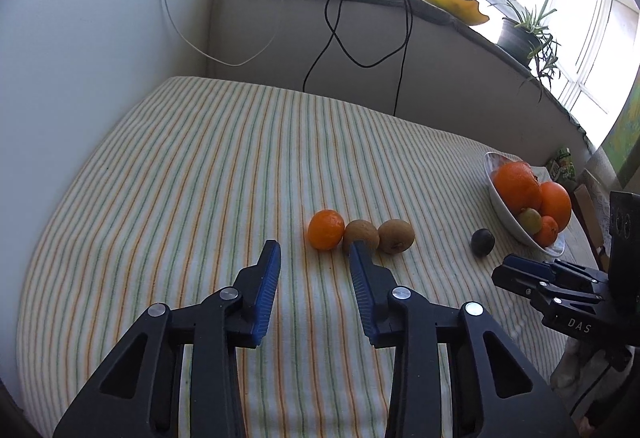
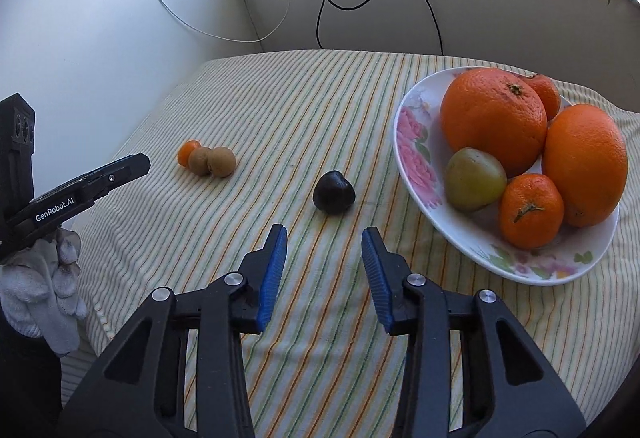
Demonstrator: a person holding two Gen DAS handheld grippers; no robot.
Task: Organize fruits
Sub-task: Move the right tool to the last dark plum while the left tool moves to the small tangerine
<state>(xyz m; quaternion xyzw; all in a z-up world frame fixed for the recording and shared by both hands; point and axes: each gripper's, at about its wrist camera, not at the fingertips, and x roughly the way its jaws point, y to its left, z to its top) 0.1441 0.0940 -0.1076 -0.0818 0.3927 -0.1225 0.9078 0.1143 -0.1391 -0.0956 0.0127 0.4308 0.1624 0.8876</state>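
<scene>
**A:** Four fruits lie loose on the striped table (image 1: 200,165) in the left wrist view: a mandarin (image 1: 326,230), two kiwis (image 1: 361,235) (image 1: 395,236) touching in a row, and a dark plum (image 1: 482,242) off by itself near the plate (image 1: 505,209). The left tongs (image 1: 315,252) hang above the cloth just short of the row, blue pads apart, nothing between them.

**B:** Aimed at the mandarin?

**A:** Roughly at the gap between mandarin and nearer kiwi; I'd guess one of those is the target. The right tongs (image 1: 505,268) show at the edge, side-on.

**B:** And the right wrist view?

**A:** Right tongs (image 2: 325,236) point down at the plum (image 2: 334,192), which sits just beyond the tips, not yet between them. Pads apart, empty. The plate (image 2: 404,141) is close on the right, holding two oranges (image 2: 494,119) (image 2: 586,165), two mandarins and a greenish fruit (image 2: 474,178).

**B:** So the plate is the collecting spot.

**A:** Likely: the loose ones probably go there. The plum is round and smooth, so it could roll off the pads.
</scene>
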